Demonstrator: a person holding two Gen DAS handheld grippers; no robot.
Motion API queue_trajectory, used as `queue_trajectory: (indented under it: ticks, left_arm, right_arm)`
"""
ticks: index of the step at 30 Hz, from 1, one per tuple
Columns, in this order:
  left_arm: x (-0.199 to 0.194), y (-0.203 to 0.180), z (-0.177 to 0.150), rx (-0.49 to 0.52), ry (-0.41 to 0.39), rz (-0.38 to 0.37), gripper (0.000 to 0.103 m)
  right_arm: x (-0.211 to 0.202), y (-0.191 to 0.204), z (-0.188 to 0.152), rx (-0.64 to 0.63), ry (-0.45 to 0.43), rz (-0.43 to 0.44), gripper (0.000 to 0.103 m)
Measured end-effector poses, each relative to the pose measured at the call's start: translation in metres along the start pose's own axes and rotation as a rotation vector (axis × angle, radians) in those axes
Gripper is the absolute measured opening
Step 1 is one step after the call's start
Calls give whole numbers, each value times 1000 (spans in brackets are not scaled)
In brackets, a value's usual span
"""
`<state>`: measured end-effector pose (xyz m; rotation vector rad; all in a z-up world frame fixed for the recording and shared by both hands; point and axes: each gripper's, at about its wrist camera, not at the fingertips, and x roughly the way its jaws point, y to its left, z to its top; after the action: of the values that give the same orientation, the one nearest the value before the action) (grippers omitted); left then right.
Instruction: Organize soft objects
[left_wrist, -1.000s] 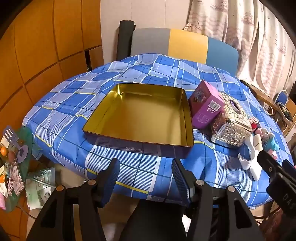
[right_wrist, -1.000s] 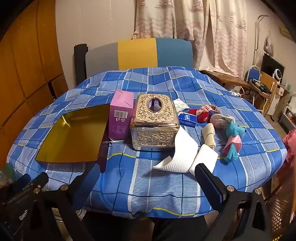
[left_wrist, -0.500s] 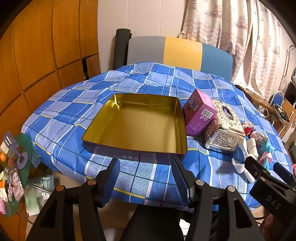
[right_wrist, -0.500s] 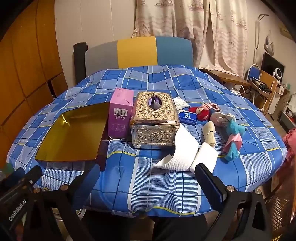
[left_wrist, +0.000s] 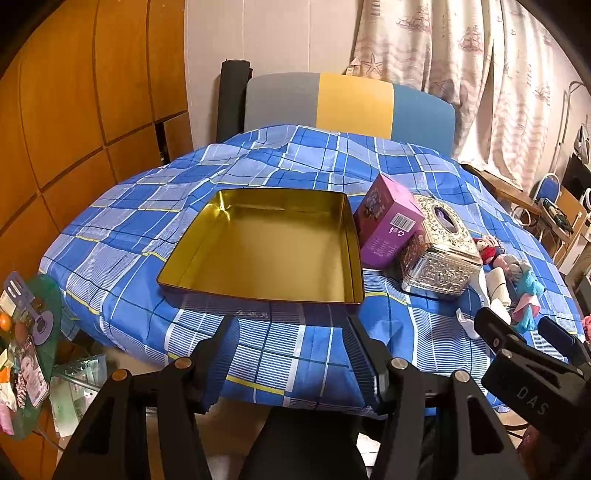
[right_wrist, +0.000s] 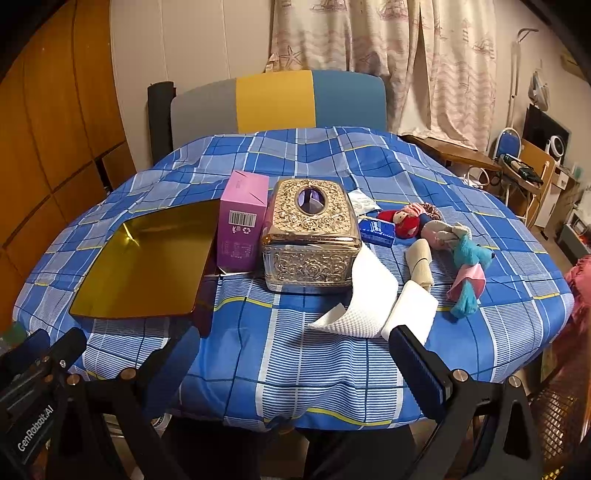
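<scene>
Warm dim indoor light; sharp centre, fisheye-bent vignetted edges.

A home, prob. a living/dining rm: round table under a blue plaid cloth (right_wrist: 295, 369), chair (right_wrist: 275, 99) w/ grey, yellow and blue back pushed up behind it, starfish-and-ship print curtains (right_wrist: 369, 40), wood wall panels (left_wrist: 92, 92), ornate tissue box (right_wrist: 312, 236), small dolls (right_wrist: 406, 221), cluttered side desk (right_wrist: 532, 173) and fan (right_wrist: 557, 146) at right
</scene>
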<state>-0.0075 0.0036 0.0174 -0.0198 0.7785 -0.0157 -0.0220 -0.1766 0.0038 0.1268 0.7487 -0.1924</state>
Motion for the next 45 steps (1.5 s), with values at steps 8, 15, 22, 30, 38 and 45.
queue_trajectory:
  ticks: [8,15,22,30,38,45]
  left_arm:
    - [1,0,-1,3,5,-3,59]
    - [3,0,-1,5,12,-4,59]
    - [4,-2,-2,10,15,-5,59]
    - [8,-3,-3,15,28,-1,59]
    - [13,-5,-6,21,45,-2,59]
    - [12,-8,-6,39,44,-24,59]
  right_arm:
    - [0,1,0,-7,0,-1,103]
    - [0,-1,1,-2,0,-4,103]
    - [1,0,1,-4,4,-4,103]
    - [2,-1,1,-1,7,-5,103]
    - [3,-3,2,0,12,-5,103]
    - [2,-3,3,0,4,-3,103]
